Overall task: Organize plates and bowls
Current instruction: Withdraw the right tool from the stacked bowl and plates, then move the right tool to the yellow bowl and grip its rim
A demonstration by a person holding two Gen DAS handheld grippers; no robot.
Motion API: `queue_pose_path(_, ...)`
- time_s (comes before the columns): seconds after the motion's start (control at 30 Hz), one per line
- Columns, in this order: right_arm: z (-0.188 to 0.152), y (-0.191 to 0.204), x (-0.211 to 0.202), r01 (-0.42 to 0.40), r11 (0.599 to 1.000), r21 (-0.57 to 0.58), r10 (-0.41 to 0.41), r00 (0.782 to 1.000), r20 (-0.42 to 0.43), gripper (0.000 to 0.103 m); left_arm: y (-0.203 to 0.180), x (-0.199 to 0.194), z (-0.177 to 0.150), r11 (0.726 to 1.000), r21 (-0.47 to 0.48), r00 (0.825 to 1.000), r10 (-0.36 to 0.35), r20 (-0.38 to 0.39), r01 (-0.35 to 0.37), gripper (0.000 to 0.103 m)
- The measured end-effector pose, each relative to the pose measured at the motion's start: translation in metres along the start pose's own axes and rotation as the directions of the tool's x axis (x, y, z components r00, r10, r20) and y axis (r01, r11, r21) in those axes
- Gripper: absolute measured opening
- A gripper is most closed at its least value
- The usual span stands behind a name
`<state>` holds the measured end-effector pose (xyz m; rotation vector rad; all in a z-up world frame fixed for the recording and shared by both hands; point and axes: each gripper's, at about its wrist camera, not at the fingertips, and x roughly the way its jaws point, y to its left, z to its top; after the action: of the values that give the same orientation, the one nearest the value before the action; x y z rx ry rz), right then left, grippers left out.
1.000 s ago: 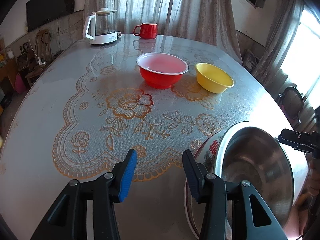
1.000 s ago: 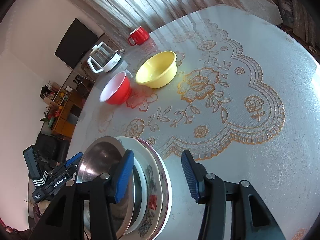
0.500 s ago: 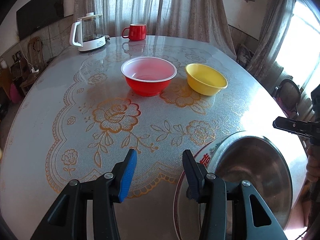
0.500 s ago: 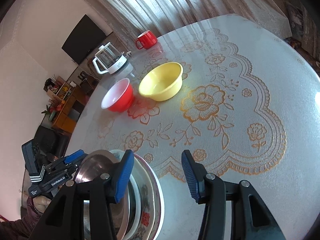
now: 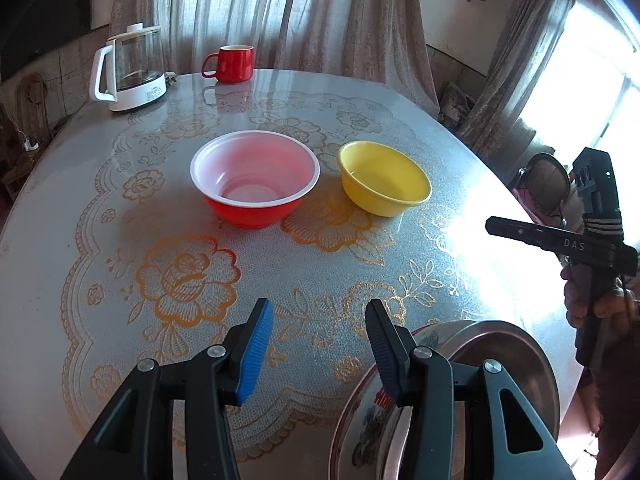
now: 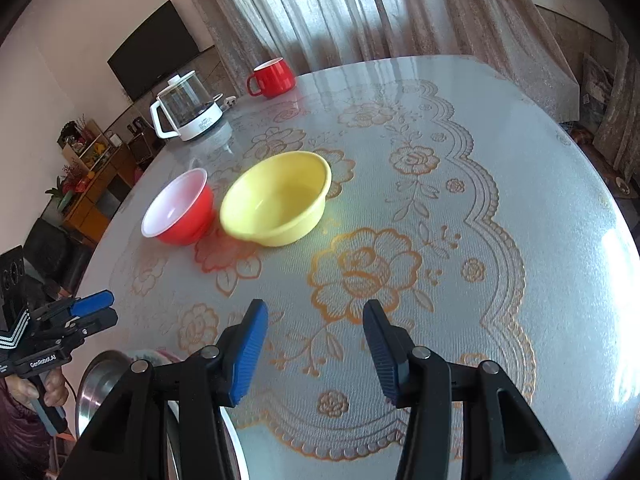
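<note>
A red bowl with a white inside and a yellow bowl stand side by side mid-table, both empty. At the near edge a steel bowl rests on a patterned plate. My left gripper hovers over the lace cloth left of that stack; its jaws are opening with nothing between them. My right gripper is open and empty, short of the yellow bowl and red bowl. The steel bowl lies at its lower left, half hidden by a finger.
A glass kettle and a red mug stand at the table's far edge. A person's hand holds the right gripper's handle at the right. Chairs and a sideboard stand beyond the round table.
Both grippers have moved off the plate stack toward the two bowls, which look nearer now. The stack has slid to the bottom edge of both views. The right wrist has rolled more level.
</note>
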<state>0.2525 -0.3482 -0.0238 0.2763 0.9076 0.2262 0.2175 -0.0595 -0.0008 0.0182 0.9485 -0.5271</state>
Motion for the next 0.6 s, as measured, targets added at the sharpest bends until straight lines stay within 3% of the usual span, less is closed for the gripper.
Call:
queue_pose_path(0.17, 0.028, 0.001, 0.020, -0.022, 1.000, 0.014, 0.022, 1.000, 0.006, 0.052, -0.008, 0.012, 0.013, 0.999, 0.027, 0.999, -0.035, -0.013, 0.035, 0.051)
queue_pose_path(0.3, 0.050, -0.002, 0.040, 0.008, 0.999, 0.037, -0.009, 1.000, 0.016, 0.052, -0.012, 0.023, 0.025, 0.996, 0.045, 0.997, -0.077, -0.012, 0.077, 0.053)
queue_pose_path(0.4, 0.066, -0.004, 0.055, 0.040, 0.998, 0.053, -0.041, 0.999, 0.012, 0.052, -0.011, 0.031, 0.034, 0.992, 0.059, 0.993, -0.115, -0.012, 0.116, 0.062)
queue_pose_path(0.6, 0.095, -0.002, 0.082, 0.078, 0.996, 0.052, -0.078, 0.997, 0.002, 0.052, -0.006, 0.044, 0.042, 0.991, 0.024, 0.991, -0.132, -0.021, 0.132, 0.062)
